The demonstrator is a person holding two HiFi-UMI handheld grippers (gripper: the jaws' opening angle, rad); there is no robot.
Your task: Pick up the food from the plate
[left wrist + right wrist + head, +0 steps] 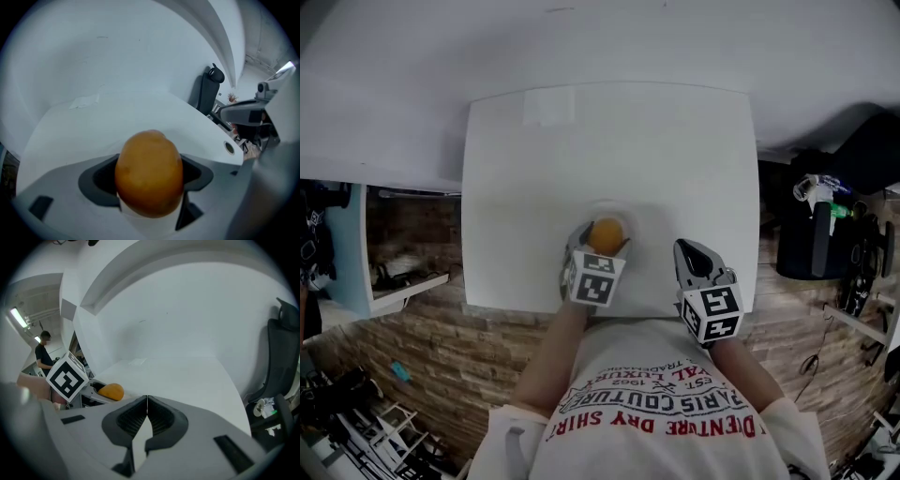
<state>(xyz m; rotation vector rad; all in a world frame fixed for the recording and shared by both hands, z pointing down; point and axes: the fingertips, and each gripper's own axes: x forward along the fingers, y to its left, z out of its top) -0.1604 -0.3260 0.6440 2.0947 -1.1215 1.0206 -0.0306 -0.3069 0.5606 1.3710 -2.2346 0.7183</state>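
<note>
The left gripper (604, 241) has its fingers clamped on both sides of the orange food (149, 173), right over the plate (605, 207) on the table (581, 141). The right gripper (686, 251) rests to the right of the plate, fingers pressed together with nothing between them.

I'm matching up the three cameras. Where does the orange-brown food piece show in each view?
Head view: the food piece is at centre, near the front edge of the white table, held in the left gripper.
Left gripper view: low centre, large, gripped between the jaws.
Right gripper view: small, at left, beside the marker cube.
Shared landmark: the white table.
</note>
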